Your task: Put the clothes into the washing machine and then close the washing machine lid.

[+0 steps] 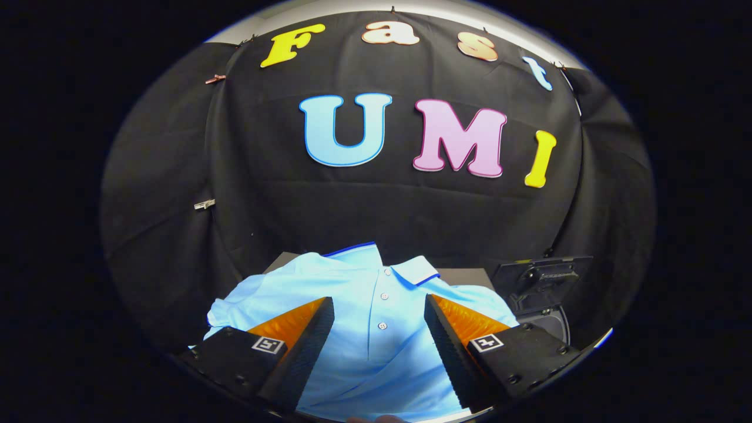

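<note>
1. The black draped cloth wall (376, 211) takes up the upper and middle frame, soft and creased, pinned up with small clips.
2. The light blue short-sleeved polo shirt (352, 294), the task's garment, lies spread face up in the lower centre of the frame on a dark flat counter (470, 275). Its knit looks soft and limp, with a dark-trimmed collar at the top and a buttoned placket running down the middle.
3. The gripper (379, 329) sits at the bottom centre, its jaws spread wide and pinching nothing; the shirt's placket lies in the gap between them. The inner faces of the fingers look ribbed, which should bite well on cloth.
4. The dark machine with a round opening and a raised hinged lid (543, 288) stands at the lower right, just beside the shirt's right sleeve; probably the washing machine, though little of it is clear.
5. The step in hand looks like the first grasp. Lowering onto the chest and gathering a thick fold, not one thin layer, should stop slipping; the sleeves may trail and snag the rim.
</note>
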A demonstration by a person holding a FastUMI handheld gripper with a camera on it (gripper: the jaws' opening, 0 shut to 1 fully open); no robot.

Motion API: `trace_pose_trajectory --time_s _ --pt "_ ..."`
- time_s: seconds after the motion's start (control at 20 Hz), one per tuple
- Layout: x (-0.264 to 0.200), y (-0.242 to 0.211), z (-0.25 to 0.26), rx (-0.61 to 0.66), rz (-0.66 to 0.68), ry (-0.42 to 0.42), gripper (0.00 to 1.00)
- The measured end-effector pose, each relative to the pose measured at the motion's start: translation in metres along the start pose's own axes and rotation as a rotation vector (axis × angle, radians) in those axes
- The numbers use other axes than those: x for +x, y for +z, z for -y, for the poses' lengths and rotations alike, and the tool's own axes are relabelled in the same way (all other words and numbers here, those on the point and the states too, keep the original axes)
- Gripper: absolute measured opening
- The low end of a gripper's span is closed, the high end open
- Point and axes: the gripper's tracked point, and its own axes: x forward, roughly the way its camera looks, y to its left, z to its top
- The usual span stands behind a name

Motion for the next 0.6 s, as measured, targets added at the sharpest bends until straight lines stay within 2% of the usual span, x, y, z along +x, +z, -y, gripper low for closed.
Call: trace_pose_trajectory --time_s 0.3,0.45,0.5,0.6 --pt "0.038 -0.026 0.003 -0.005 -0.122 -0.003 0.98" --pt "0.046 -0.057 0.007 0.05 -0.276 -0.002 0.99" --pt "0.048 -0.047 0.005 0.058 -0.255 0.002 0.99" --pt "0.055 -0.053 0.007 0.028 -0.283 0.004 0.96"
